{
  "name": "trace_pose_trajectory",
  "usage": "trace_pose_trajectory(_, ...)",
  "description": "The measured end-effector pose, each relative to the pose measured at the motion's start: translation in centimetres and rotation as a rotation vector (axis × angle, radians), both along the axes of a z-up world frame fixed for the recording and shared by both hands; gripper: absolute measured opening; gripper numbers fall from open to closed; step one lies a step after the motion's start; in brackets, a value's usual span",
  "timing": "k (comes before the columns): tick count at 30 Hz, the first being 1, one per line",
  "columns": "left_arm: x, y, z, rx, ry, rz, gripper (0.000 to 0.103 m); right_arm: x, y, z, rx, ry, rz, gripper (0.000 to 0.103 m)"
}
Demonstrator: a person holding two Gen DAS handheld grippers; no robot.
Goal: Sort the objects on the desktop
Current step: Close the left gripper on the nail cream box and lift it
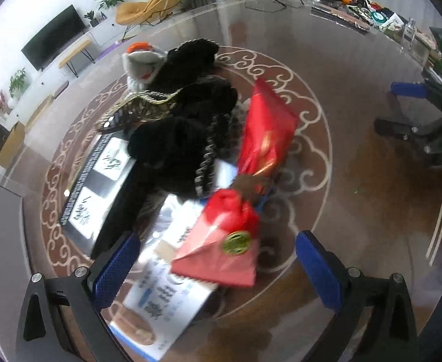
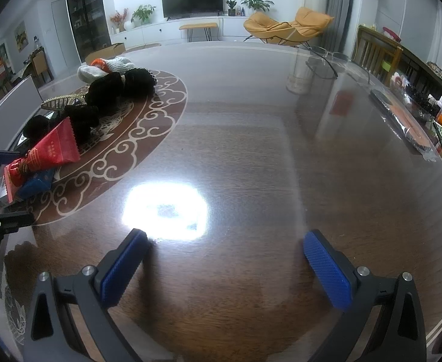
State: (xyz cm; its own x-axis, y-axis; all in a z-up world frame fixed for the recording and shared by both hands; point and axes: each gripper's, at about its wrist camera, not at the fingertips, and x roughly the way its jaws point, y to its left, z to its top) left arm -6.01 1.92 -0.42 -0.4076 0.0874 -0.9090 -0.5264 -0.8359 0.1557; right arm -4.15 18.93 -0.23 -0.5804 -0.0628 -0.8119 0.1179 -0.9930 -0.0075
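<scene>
On the round inlaid medallion of the table (image 1: 357, 114), a pile of desktop objects lay heaped. Landmark taken: the red pouch with the gold seal (image 1: 221, 253), at the near edge of the pile. Left gripper (image 1: 218, 268) hovered directly over that pouch, jaws spread wide and holding nothing; the pouch sat between the two blue pads, nearer the left-hand one, no contact visible. Its tied neck pointed away from the jaws, so its long axis ran roughly along the fingers, slightly tilted. Beyond the pouch: a red foil packet (image 1: 266, 129) leaning against a black fuzzy item (image 1: 184, 120), with a grey knitted piece (image 1: 142, 63) farthest out. Under the pouch, a white printed box (image 1: 163, 301); beside it, a dark flat box (image 1: 97, 181).

Right gripper (image 2: 225, 268) was well apart from the pouch, over bare tabletop, jaws likewise wide and empty. Judgement: left arm was clearly nearer; closing across the pouch's short axis looked feasible. View was motion-blurred, so height above the pouch was uncertain.
</scene>
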Motion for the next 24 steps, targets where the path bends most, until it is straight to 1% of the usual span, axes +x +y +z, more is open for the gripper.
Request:
trace_pose_trajectory(1,0.1,0.1,0.0,0.008,-0.004,0.0,0.103,0.0,0.0,0.0,0.0,0.0,0.0,0.103)
trace_pose_trajectory(3,0.6,-0.3,0.1,0.021,0.01,0.004,0.097,0.0,0.0,0.0,-0.002,0.001,0.0,0.103)
trace_pose_trajectory(4,0.8,-0.4,0.2,0.027,0.022,0.011,0.085,0.0,0.0,0.0,-0.003,0.001,0.0,0.103)
trace_pose_trajectory(5,0.9,-0.5,0.4,0.032,0.029,0.022,0.071,0.0,0.0,0.0,-0.004,0.001,0.0,0.103)
trace_pose_trajectory(7,0.8,-0.8,0.5,0.021,0.052,0.054,0.058,0.0,0.0,0.0,-0.004,0.001,0.001,0.103)
trace_pose_trajectory(9,1.2,-1.5,0.8,0.037,0.059,0.086,0.05,0.0,0.0,0.0,-0.005,0.001,0.001,0.103)
trace_pose_trajectory(11,1.5,-2.1,0.9,0.066,0.051,0.123,0.048,0.0,0.0,0.0,-0.005,0.001,0.001,0.103)
trace_pose_trajectory(14,2.9,-2.8,1.1,0.072,0.059,0.19,0.047,0.0,0.0,0.0,-0.004,0.001,0.001,0.103)
trace_pose_trajectory(20,5.5,-4.7,1.1,0.124,0.066,0.387,0.047,0.0,0.0,0.0,-0.004,0.001,0.001,0.103)
trace_pose_trajectory(24,6.2,-4.8,0.8,0.118,0.088,0.449,0.047,0.0,0.0,0.0,-0.004,0.001,0.001,0.103)
